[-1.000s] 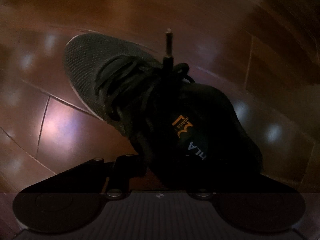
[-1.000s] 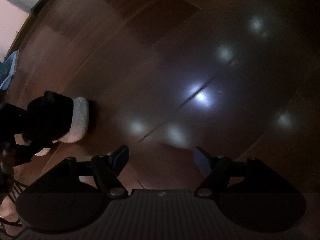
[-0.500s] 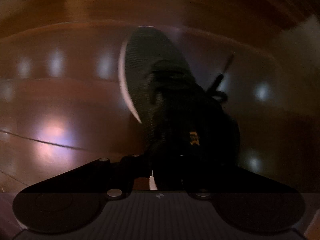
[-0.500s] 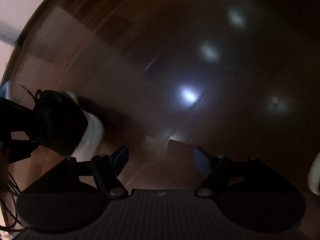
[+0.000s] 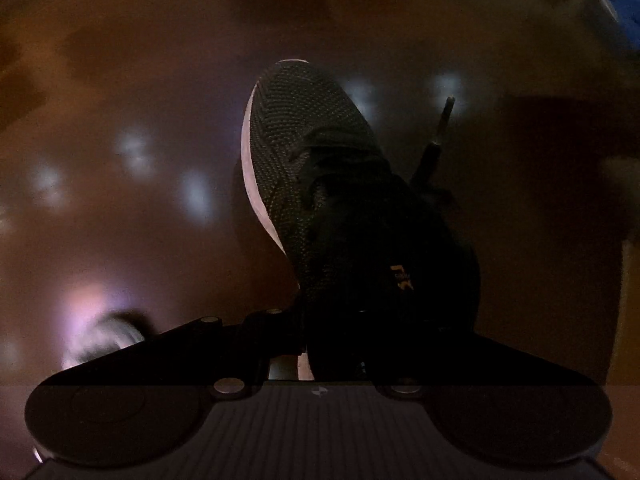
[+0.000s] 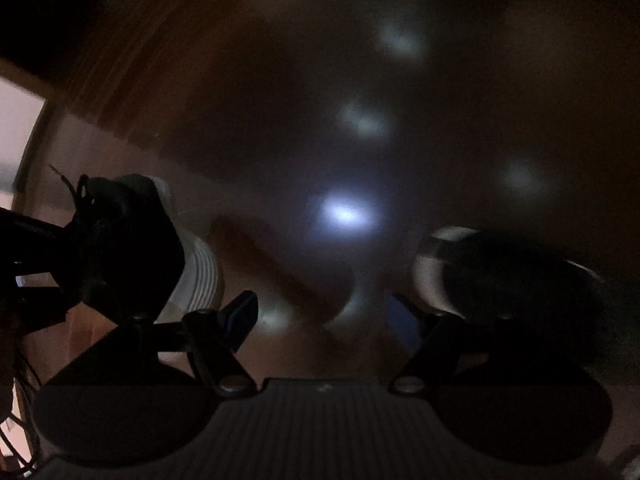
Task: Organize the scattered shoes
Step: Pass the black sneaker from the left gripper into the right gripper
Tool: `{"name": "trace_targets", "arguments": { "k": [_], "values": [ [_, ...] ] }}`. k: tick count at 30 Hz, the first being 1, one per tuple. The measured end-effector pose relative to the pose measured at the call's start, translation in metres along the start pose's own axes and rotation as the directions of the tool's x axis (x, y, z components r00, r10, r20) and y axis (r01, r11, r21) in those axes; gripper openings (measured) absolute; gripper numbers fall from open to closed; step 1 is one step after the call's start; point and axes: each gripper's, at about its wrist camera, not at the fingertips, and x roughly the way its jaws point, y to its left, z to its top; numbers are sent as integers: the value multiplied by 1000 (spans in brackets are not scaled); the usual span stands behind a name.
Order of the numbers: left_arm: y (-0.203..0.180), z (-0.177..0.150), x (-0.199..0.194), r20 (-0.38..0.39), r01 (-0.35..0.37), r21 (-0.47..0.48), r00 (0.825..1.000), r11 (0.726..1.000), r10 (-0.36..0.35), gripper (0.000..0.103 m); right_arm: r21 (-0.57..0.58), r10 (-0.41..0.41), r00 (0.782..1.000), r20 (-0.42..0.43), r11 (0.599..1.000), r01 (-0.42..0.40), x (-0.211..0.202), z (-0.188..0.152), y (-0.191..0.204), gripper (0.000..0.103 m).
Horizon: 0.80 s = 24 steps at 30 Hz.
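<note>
A black knit sneaker (image 5: 320, 168) with a white sole hangs over the dark wooden floor, toe pointing away. My left gripper (image 5: 340, 344) is shut on its heel, and one lace end (image 5: 448, 108) sticks up at the right. The same sneaker (image 6: 128, 248) shows at the left of the right wrist view, heel and ribbed white sole towards me. My right gripper (image 6: 324, 316) is open with nothing between its fingers. A second black sneaker (image 6: 512, 280) with a white toe lies blurred on the floor, just beyond the right finger (image 6: 404, 320).
Glossy wooden floor (image 6: 340, 80) with bright light reflections fills both views. A blurred pale object (image 5: 108, 332) lies at the lower left of the left wrist view. A blue thing (image 5: 624, 4) sits at the far upper right, and a bright opening (image 6: 20, 128) at the left.
My left gripper has swung round with the sneaker, which now points straight away. The right gripper has moved, bringing a second sneaker into view at its right; its jaws stay open.
</note>
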Motion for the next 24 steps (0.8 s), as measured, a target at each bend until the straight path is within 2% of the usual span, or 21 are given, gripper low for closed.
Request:
{"name": "trace_targets", "arguments": {
  "k": [4, 6, 8, 9, 11, 14, 19, 21, 24],
  "values": [
    [-56, -53, -5, -56, 34, 86, 998, 996, -29, 12, 82, -20, 1000, 24, 996, 18, -52, -12, -65, 74],
    [-75, -96, -17, -82, 46, 123, 996, 991, -36, 12, 139, -37, 998, 51, 990, 30, -85, -20, -107, 74],
    [-109, -138, -19, -118, 62, 182, 992, 981, -41, 12, 201, -66, 995, 79, 978, 49, -117, -31, -149, 74],
    [-123, -149, -18, -130, 68, 201, 991, 977, -42, 12, 248, -83, 993, 88, 967, 59, -131, -37, -173, 74],
    [-160, -195, -10, -166, 76, 265, 986, 961, -32, 12, 342, -117, 988, 104, 937, 75, -158, -50, -219, 74],
    [-201, -245, 6, -194, 74, 342, 981, 937, -6, 12, 448, -164, 980, 117, 889, 96, -175, -69, -268, 74],
    [-250, -300, 53, -230, 88, 436, 973, 895, 17, 12, 607, -243, 962, 125, 785, 119, -202, -102, -348, 74],
    [-281, -291, 74, -238, 91, 457, 971, 885, 23, 12, 666, -274, 954, 124, 736, 125, -212, -115, -379, 74],
    [-301, -318, 110, -251, 91, 495, 967, 864, 42, 12, 724, -308, 944, 115, 677, 132, -216, -131, -412, 74]
  ]
}}
